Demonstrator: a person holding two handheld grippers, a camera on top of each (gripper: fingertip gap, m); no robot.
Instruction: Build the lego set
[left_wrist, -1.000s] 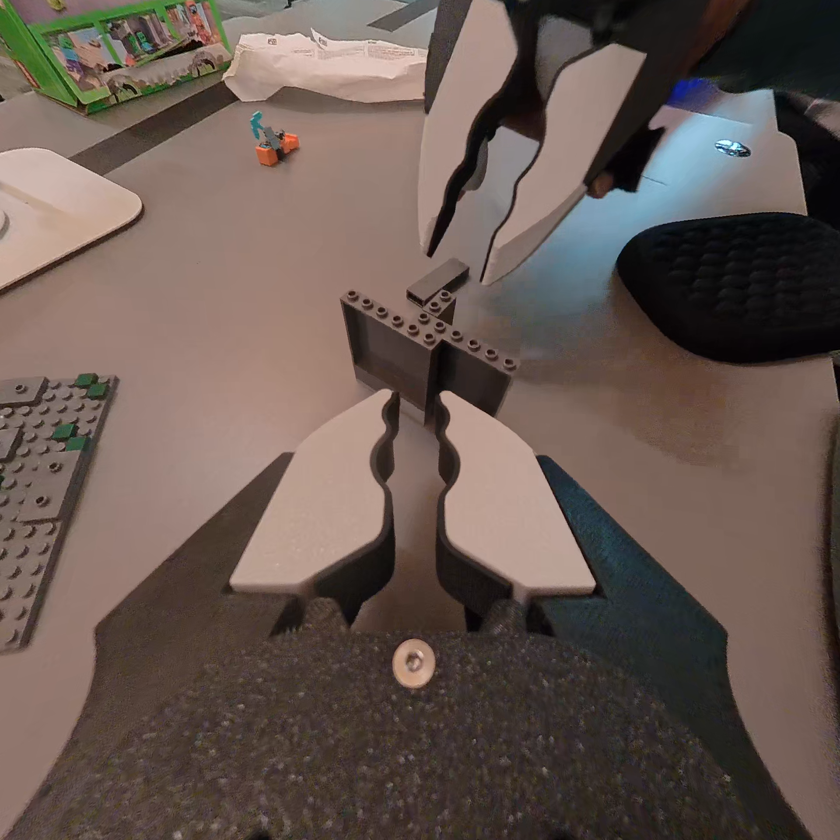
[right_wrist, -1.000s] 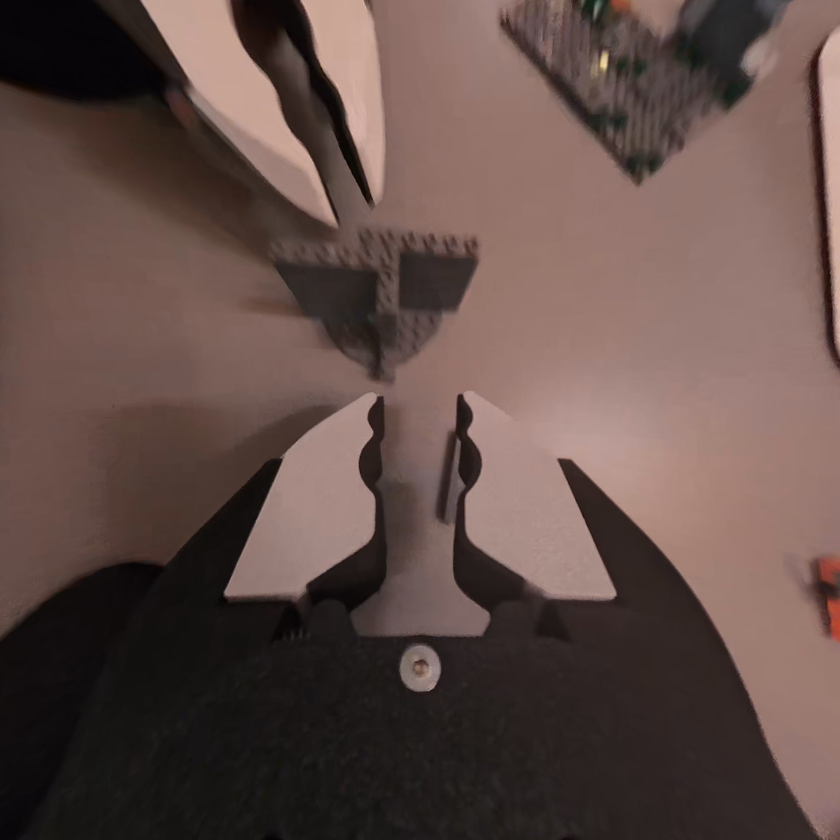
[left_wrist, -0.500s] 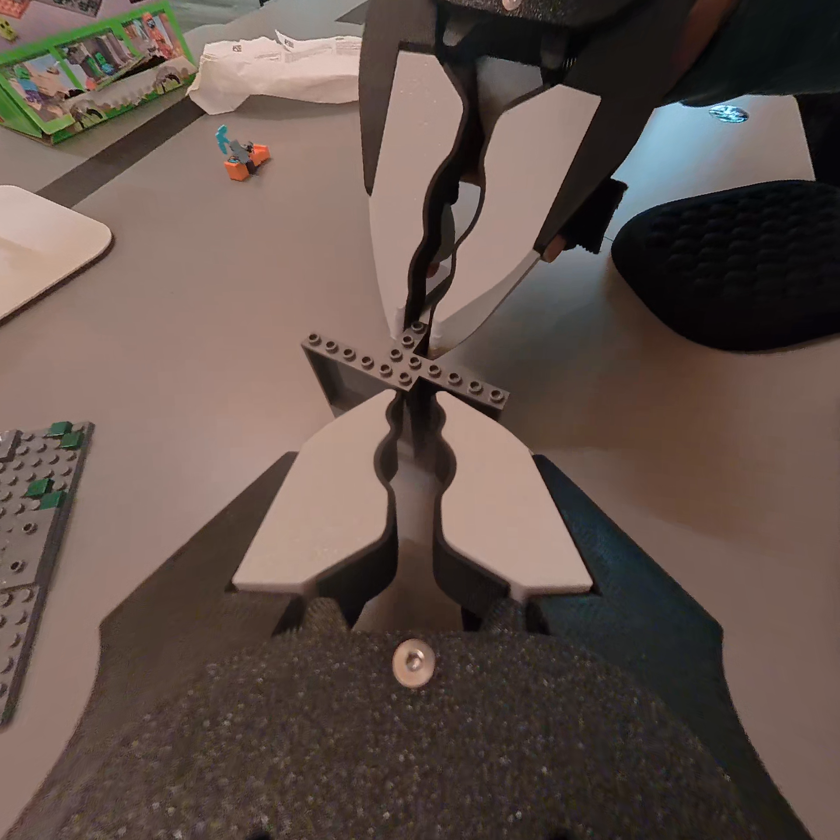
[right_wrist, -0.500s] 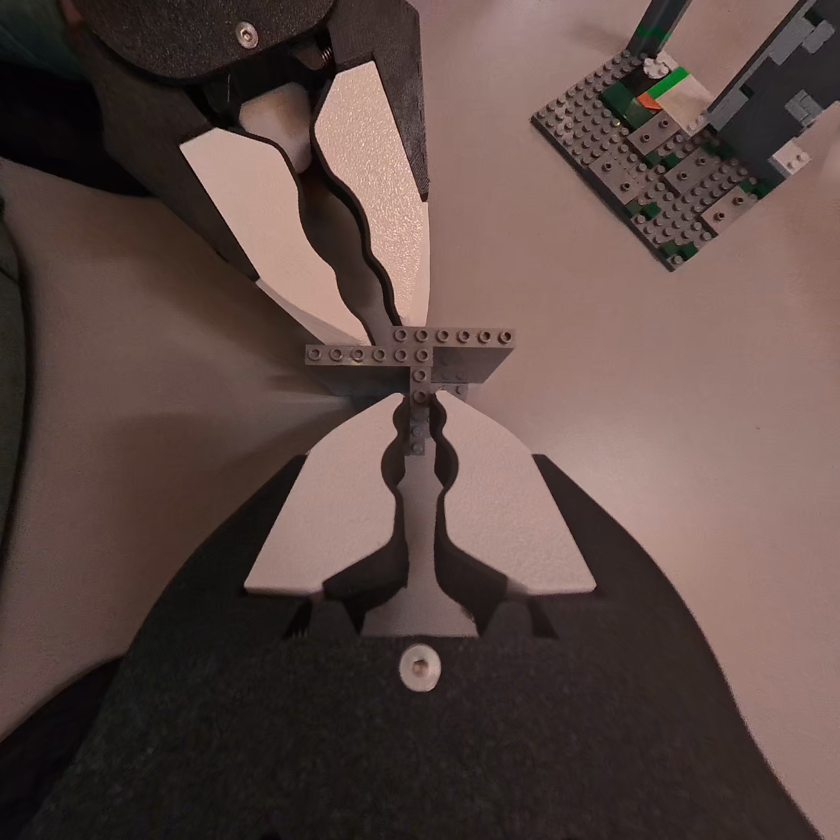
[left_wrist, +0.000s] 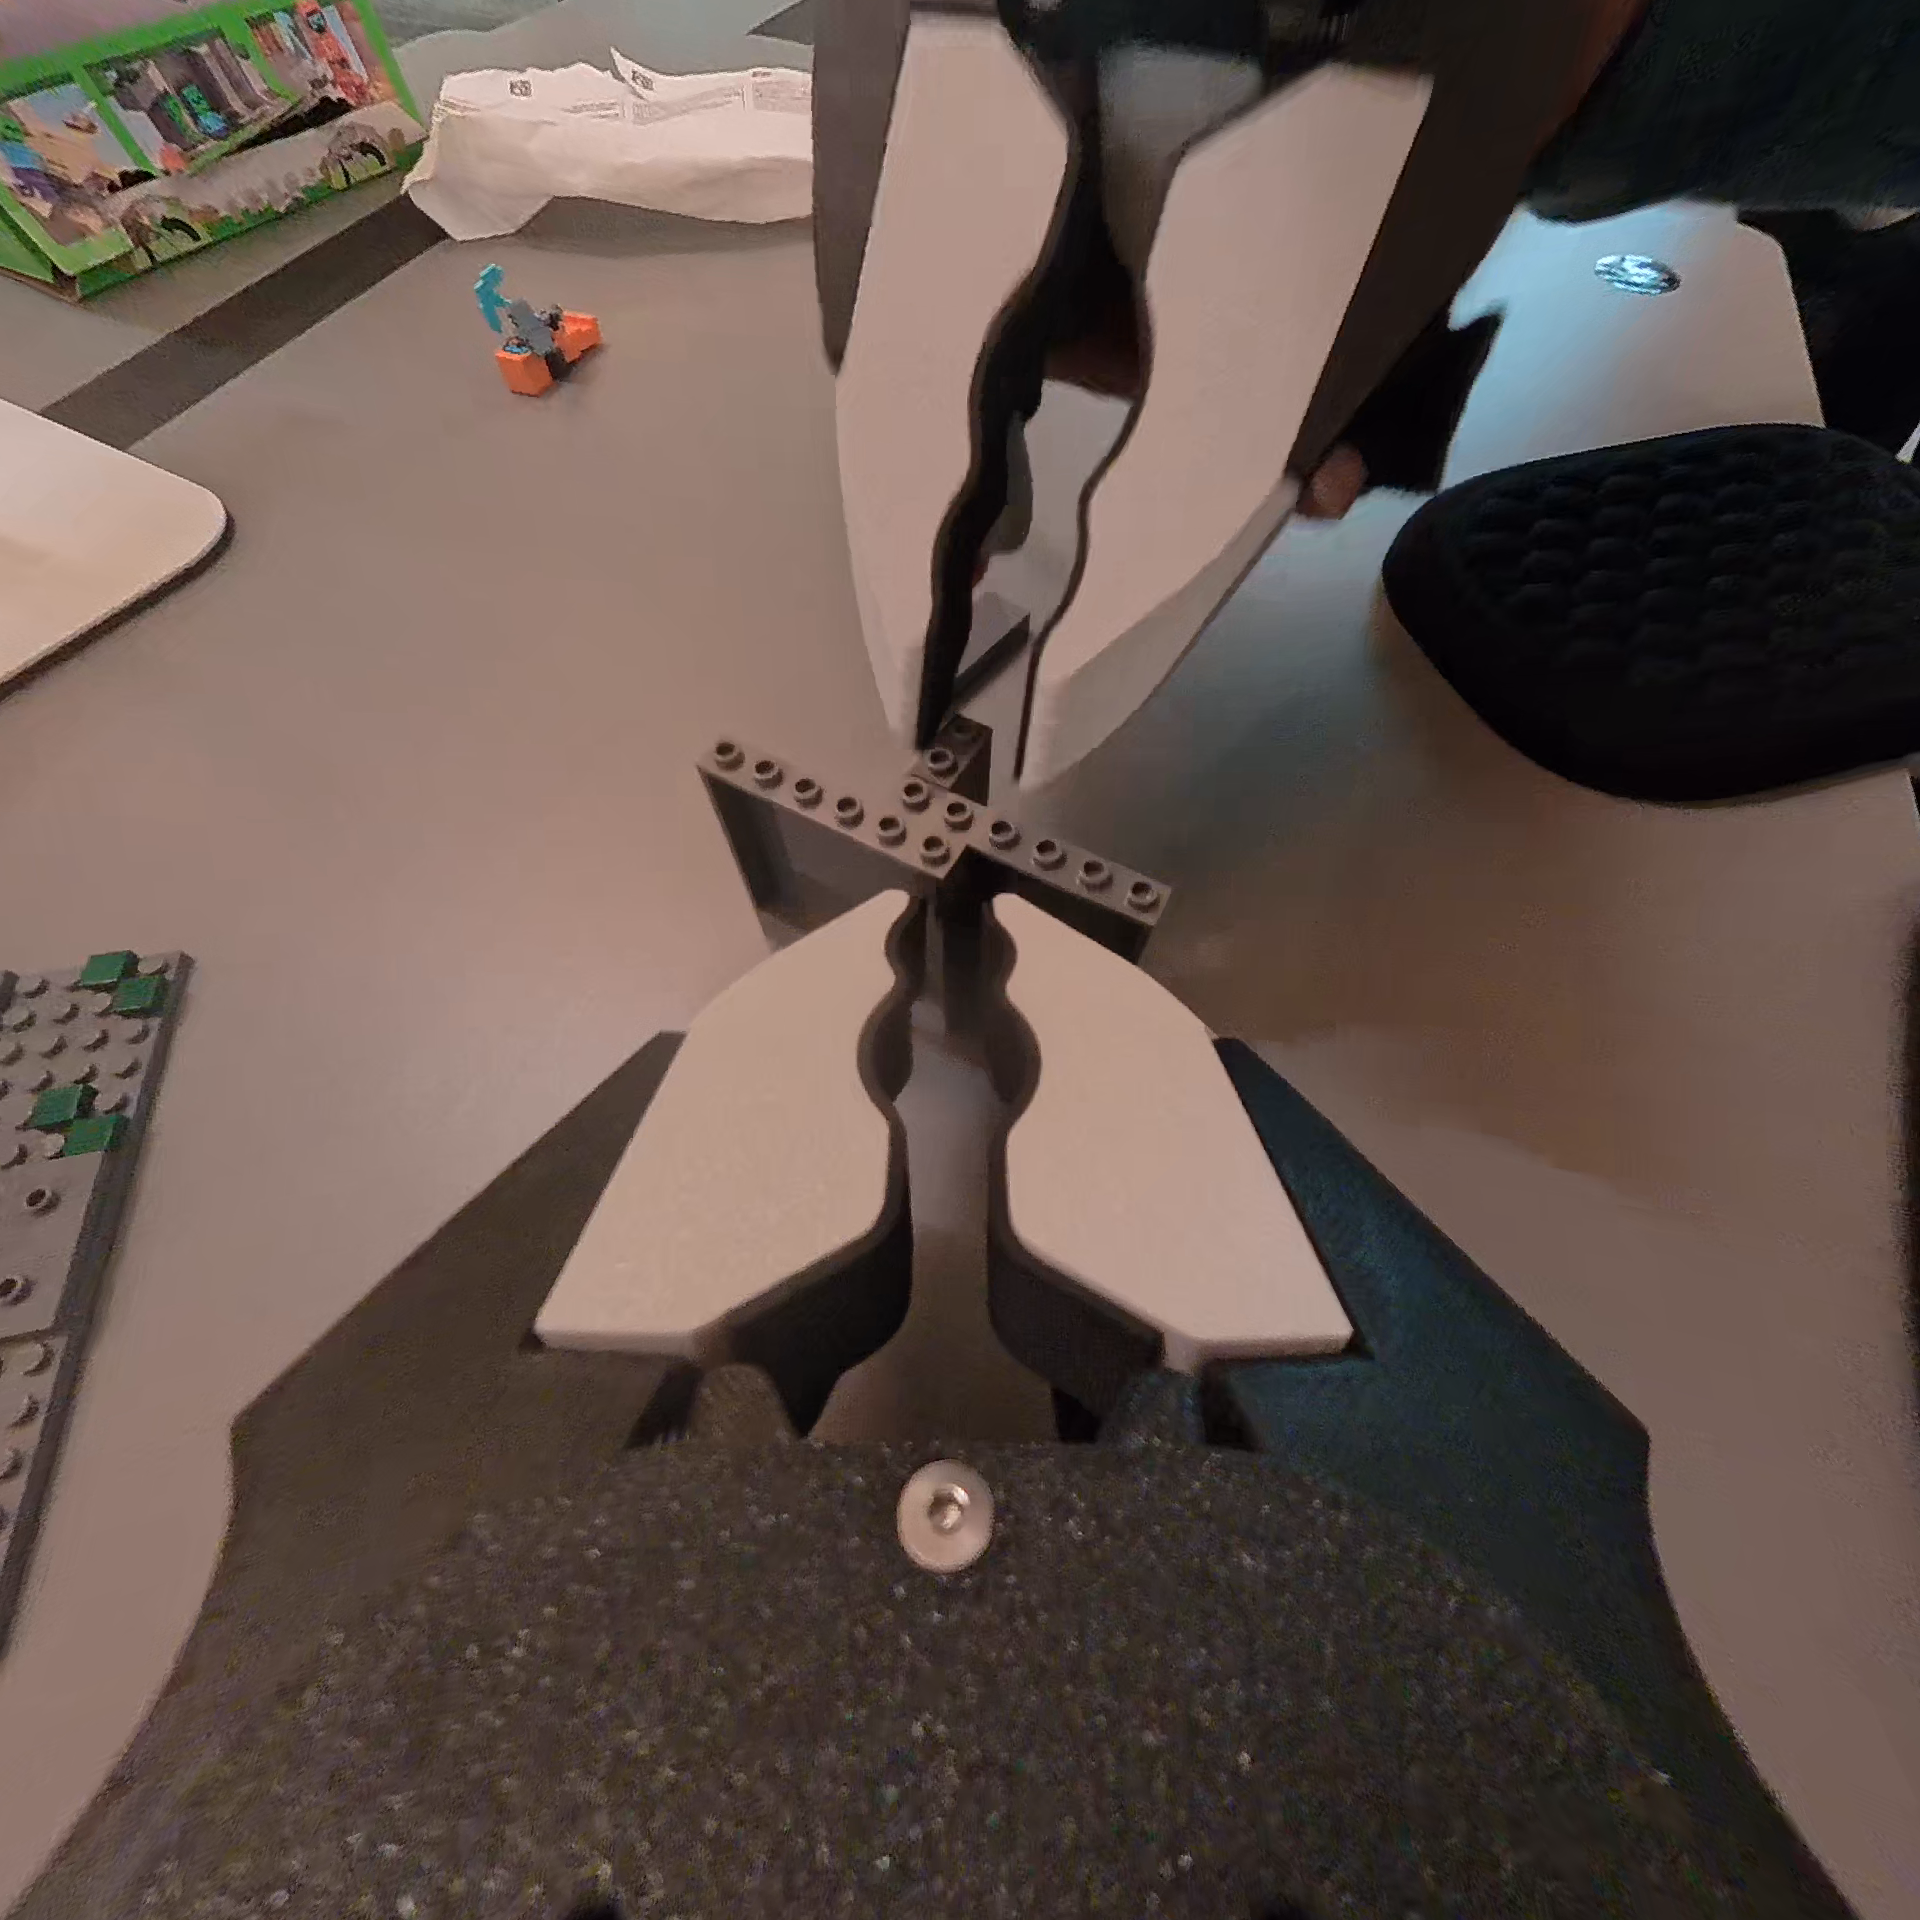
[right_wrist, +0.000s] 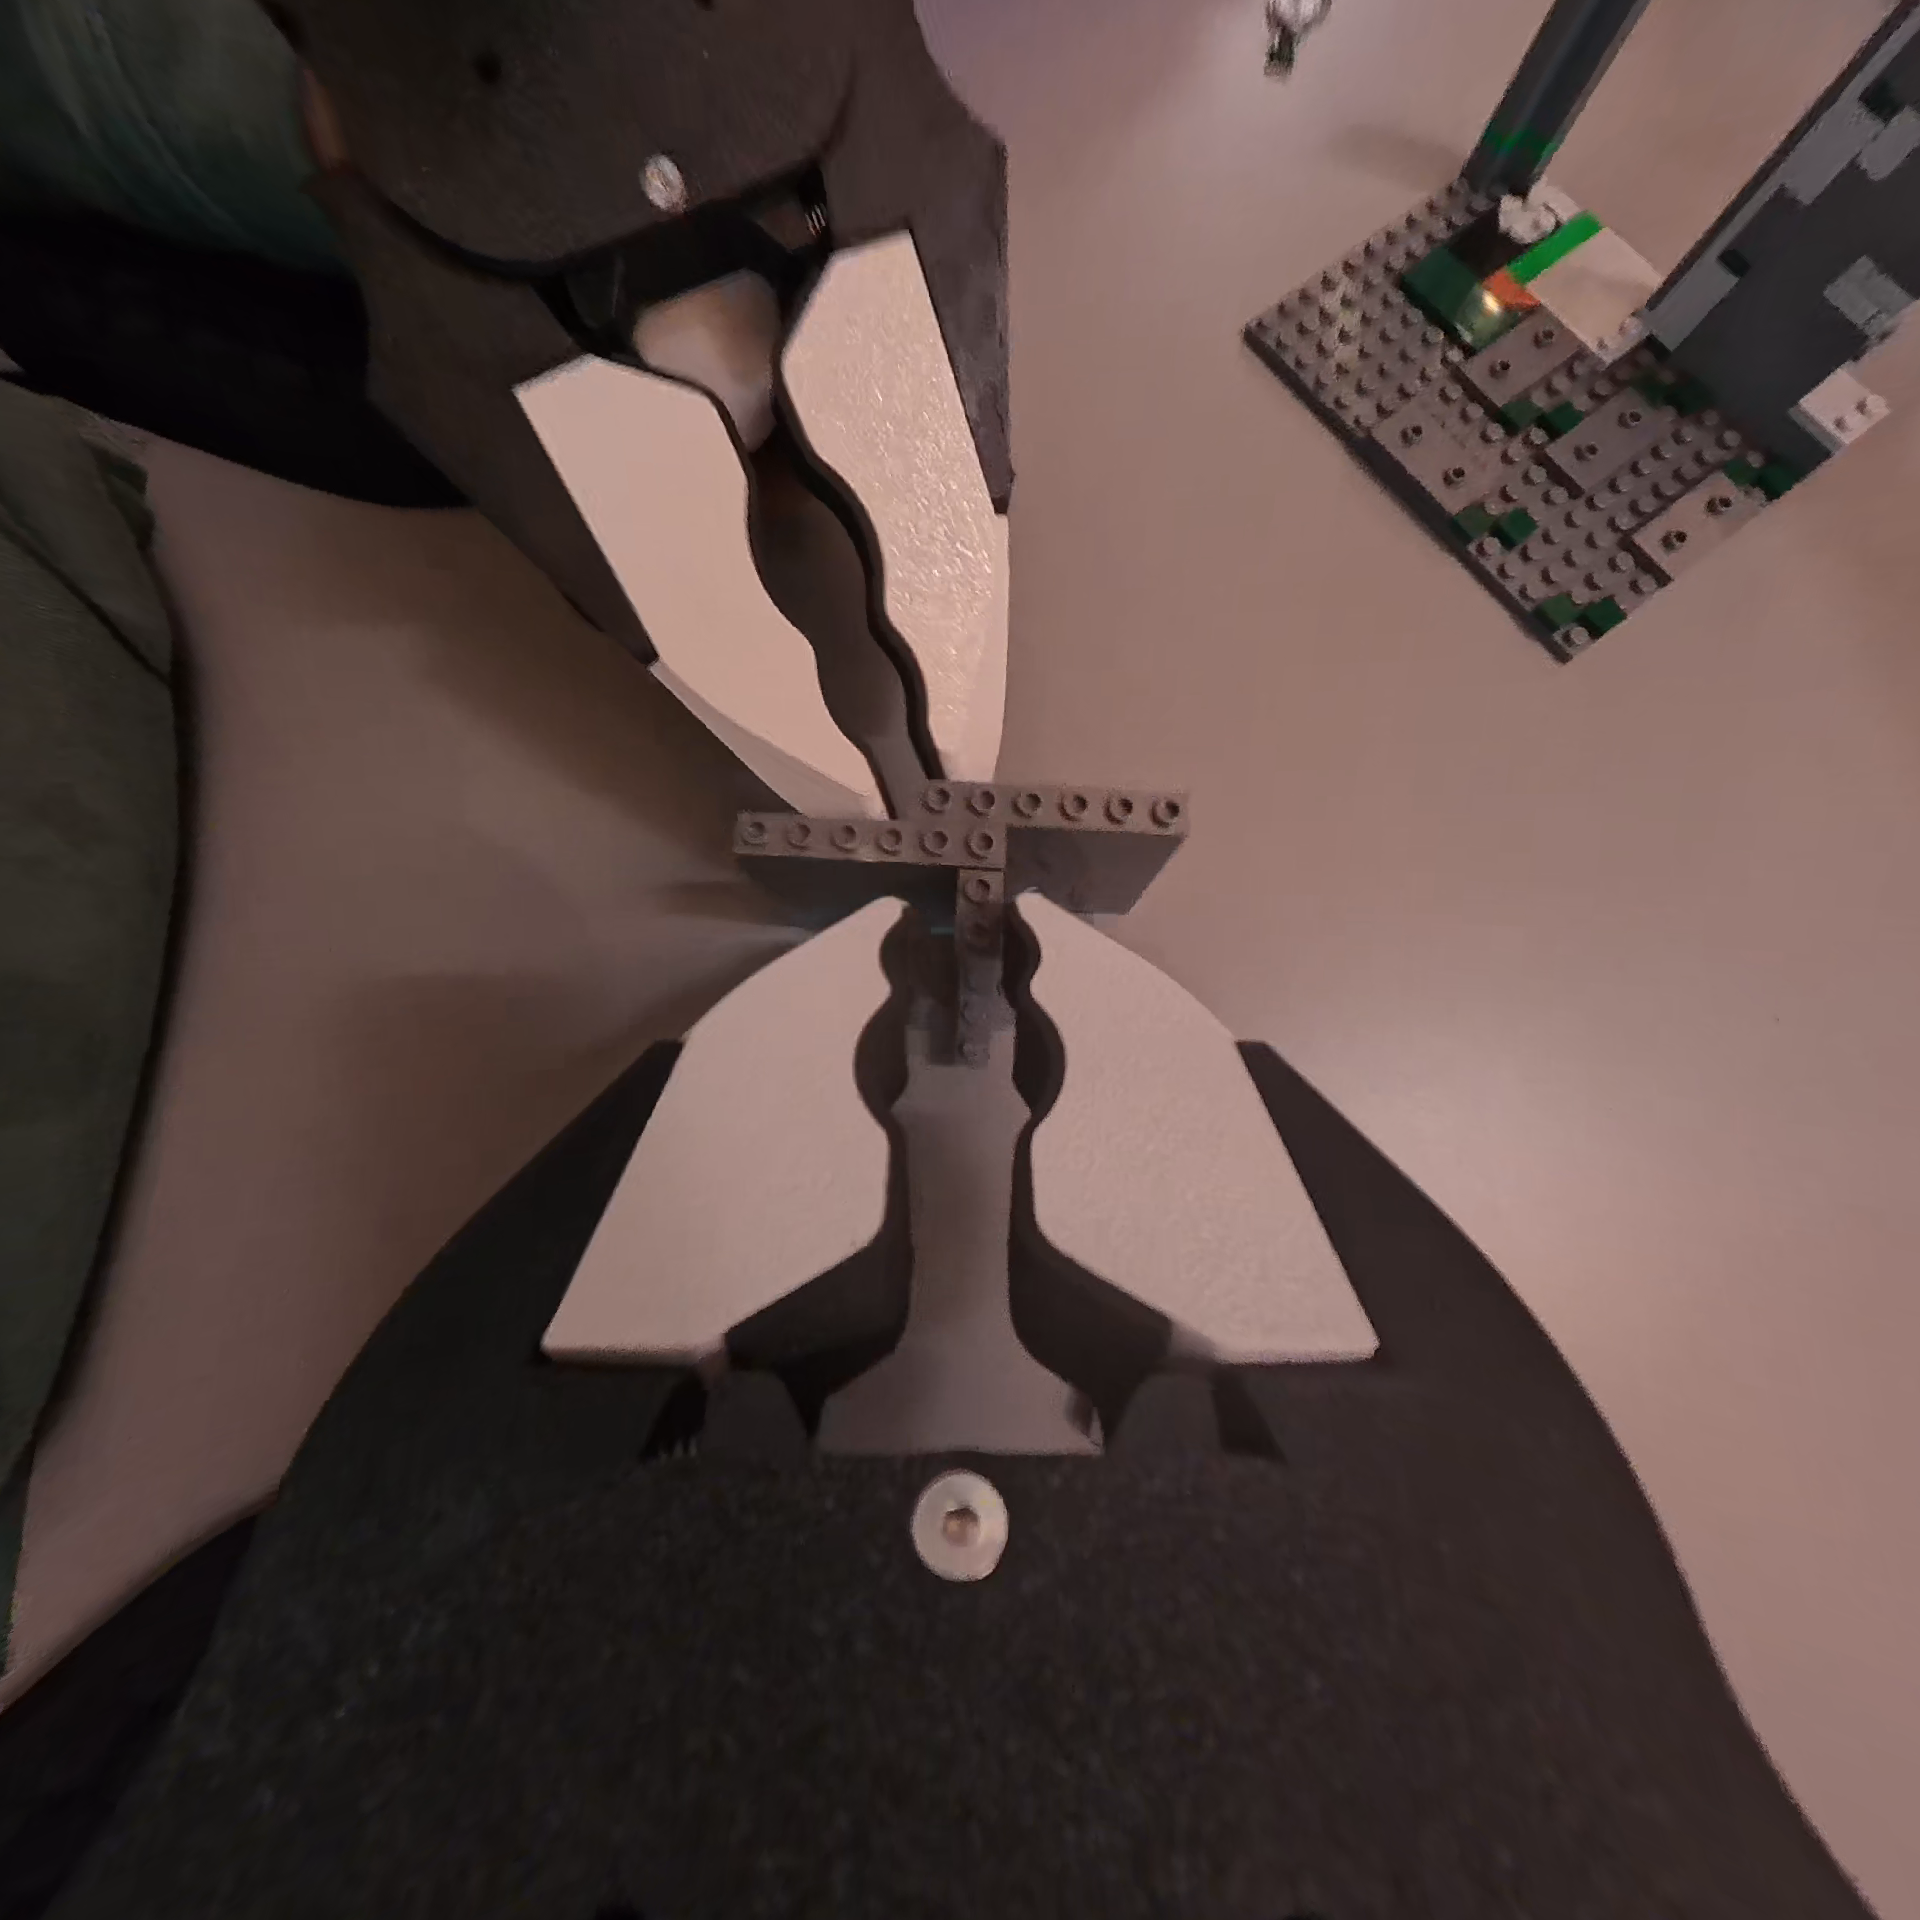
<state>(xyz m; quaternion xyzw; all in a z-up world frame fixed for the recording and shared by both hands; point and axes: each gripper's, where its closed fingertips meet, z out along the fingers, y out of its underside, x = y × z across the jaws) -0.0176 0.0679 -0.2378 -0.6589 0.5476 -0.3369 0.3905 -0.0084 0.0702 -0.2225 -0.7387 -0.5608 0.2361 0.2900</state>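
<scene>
Dark grey cross-shaped assembly of studded lego wall panels (left_wrist: 935, 831) is seen standing upright on the pale grey tabletop (left_wrist: 520, 675), directly between the two grippers. Four arms are noted: one long axis runs left to right across both views, the other runs from one gripper towards the other.

Left gripper (left_wrist: 951, 914): white fingers are nearly closed around the arm pointing towards it; the panel edge sits in the narrow gap at the tips. Firm pinching cannot be confirmed, but contact on both sides is judged likely.

Right gripper (right_wrist: 961, 920): fingers are set a little wider, and the studded arm pointing towards it (right_wrist: 977, 966) lies between the tips. From the left wrist view its tips are seen straddling the far arm from above. Whether pressure is applied cannot be told.

Key relation: each gripper faces the cross end-on along the same axis, from opposite sides, so the assembly is bracketed equally; neither is nearer. The next move is judged to call for squeezing or pressing along that axis without tipping the cross-wise panels.

Outward: a grey studded baseplate with green tiles and a partly built dark wall (right_wrist: 1558, 468) lies well apart to the right gripper's right. A small orange and teal figure (left_wrist: 535, 332), a green lego box (left_wrist: 187, 135) and a crumpled white paper bag (left_wrist: 623, 135) lie farther off. A black mesh cushion (left_wrist: 1662, 603) is noted at the table edge.
</scene>
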